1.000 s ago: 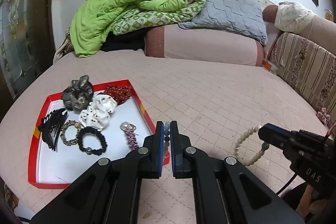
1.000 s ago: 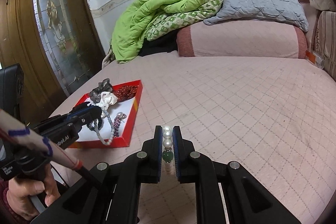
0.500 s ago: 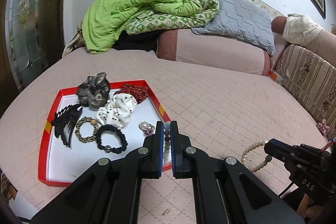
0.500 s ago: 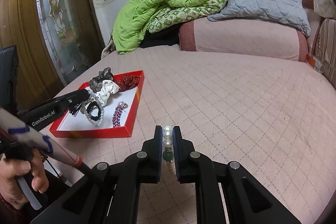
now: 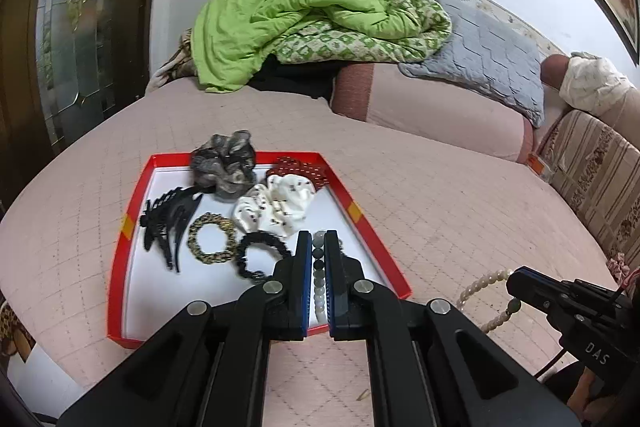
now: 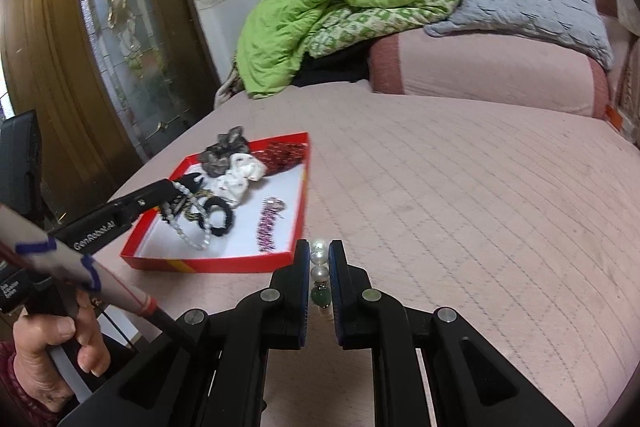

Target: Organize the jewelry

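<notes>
A red-rimmed tray (image 5: 362, 223) (image 6: 224, 261) with a white floor lies on the pink bed. It holds a grey scrunchie (image 5: 224, 163), a white scrunchie (image 5: 276, 205), a red beaded piece (image 5: 300, 167), a black hair claw (image 5: 170, 219), a gold bracelet (image 5: 210, 237), a black bracelet (image 5: 258, 253) and a pink beaded piece (image 6: 268, 223). My left gripper (image 5: 318, 247) is shut on a grey-green bead bracelet (image 5: 318, 267), which hangs over the tray (image 6: 188, 223). My right gripper (image 6: 319, 255) is shut on a pearl bracelet with a green bead (image 6: 319, 267) (image 5: 486, 291), right of the tray.
A green quilt (image 5: 300, 15), a grey pillow (image 5: 488, 63) and a pink bolster (image 5: 436, 115) lie at the bed's far side. A striped sofa arm (image 5: 600, 179) stands at right. A wooden glass-panelled door (image 6: 100, 39) is at left.
My left gripper has moved left and forward with its bracelet, from beside the tray's right rim to over the tray. My right gripper has come closer to the tray, still holding the pearls.
</notes>
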A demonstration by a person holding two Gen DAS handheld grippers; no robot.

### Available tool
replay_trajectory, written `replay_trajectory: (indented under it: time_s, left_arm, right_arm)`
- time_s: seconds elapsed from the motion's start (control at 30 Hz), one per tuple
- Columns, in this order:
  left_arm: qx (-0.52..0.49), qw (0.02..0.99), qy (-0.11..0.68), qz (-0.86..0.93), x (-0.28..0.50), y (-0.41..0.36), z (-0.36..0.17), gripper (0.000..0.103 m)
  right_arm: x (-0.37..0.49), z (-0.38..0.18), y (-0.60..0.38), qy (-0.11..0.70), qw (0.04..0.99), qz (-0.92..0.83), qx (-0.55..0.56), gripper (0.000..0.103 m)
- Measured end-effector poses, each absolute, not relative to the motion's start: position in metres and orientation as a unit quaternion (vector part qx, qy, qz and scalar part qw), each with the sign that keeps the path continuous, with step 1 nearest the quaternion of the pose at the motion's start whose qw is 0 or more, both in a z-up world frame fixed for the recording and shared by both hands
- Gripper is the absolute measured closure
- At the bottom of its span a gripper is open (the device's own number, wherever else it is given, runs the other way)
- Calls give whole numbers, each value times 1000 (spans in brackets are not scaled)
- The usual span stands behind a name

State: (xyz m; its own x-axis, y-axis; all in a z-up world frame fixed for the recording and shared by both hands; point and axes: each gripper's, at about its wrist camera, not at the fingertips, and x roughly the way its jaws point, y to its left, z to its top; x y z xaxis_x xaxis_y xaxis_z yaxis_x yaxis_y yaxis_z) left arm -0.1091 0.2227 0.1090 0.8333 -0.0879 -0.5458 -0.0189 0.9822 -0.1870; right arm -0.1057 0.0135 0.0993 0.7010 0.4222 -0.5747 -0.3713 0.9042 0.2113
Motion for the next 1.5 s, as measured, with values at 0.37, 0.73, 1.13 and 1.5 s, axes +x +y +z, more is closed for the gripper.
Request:
replay_trajectory:
  time_s: [0.37,0.73,1.13,1.5]
  left_arm:
    - [-127,947,295,29,-109,273,101,97]
    - [-155,909,378,76,-84,308,60,97]
    - [-124,914,370,108,-88,299,62,52]
    - [-81,949,271,138,-142,281,112,26]
  right_arm:
    - [-94,114,68,318,909,268,31,93]
    - [-52,94,145,355,882,308,23,92]
    - [-42,68,128,384,885,264,5,64]
    - [-111,123,105,289,926,238,-46,28]
